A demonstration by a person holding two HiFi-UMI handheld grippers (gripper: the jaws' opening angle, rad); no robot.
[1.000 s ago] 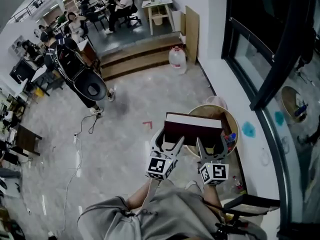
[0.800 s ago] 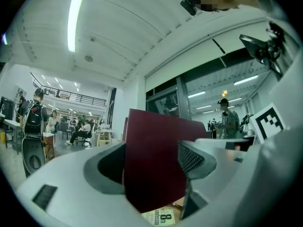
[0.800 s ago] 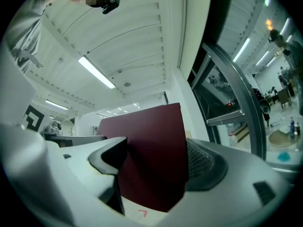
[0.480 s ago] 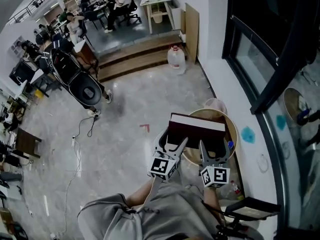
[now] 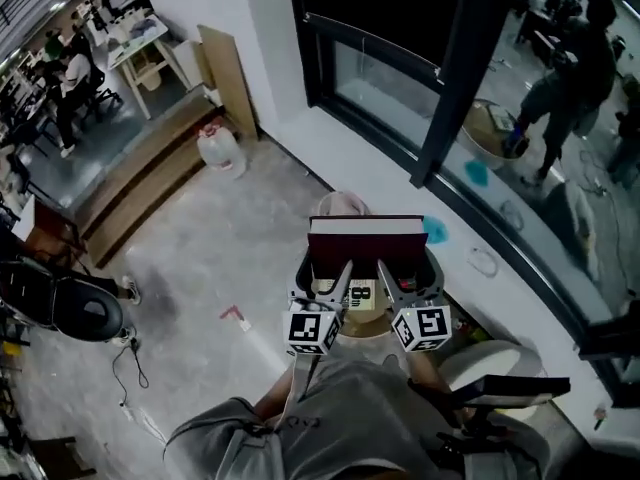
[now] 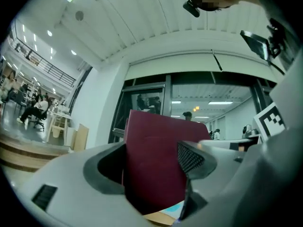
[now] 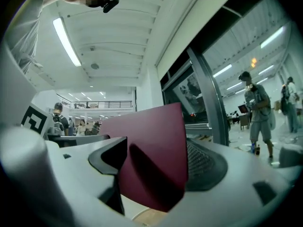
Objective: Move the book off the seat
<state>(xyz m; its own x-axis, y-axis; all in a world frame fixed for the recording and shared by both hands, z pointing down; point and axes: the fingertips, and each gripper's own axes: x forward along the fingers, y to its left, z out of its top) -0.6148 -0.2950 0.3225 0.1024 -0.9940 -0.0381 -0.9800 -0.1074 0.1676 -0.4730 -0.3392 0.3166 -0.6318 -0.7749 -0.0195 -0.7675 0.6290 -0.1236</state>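
A thick dark red book [image 5: 365,244] with white page edges is held level in the air in front of me. My left gripper [image 5: 325,280] is shut on its left part and my right gripper [image 5: 405,280] on its right part. In the left gripper view the book's cover [image 6: 156,167] fills the gap between the jaws, with the pads against it. The right gripper view shows the same cover [image 7: 151,160] clamped between that gripper's jaws. Below the book is a round wooden tub [image 5: 343,331] with small items in it.
A dark-framed glass wall [image 5: 450,98] runs along the right, with a white sill [image 5: 470,218] beneath it. A chair [image 5: 505,383] stands at my lower right. A water jug [image 5: 221,150], wooden steps [image 5: 140,193] and a leaning board [image 5: 228,73] lie to the left.
Both grippers have swung sideways together with the book held between them, and I have turned with them. The glass wall now lies straight ahead and the steps have slid to the left.
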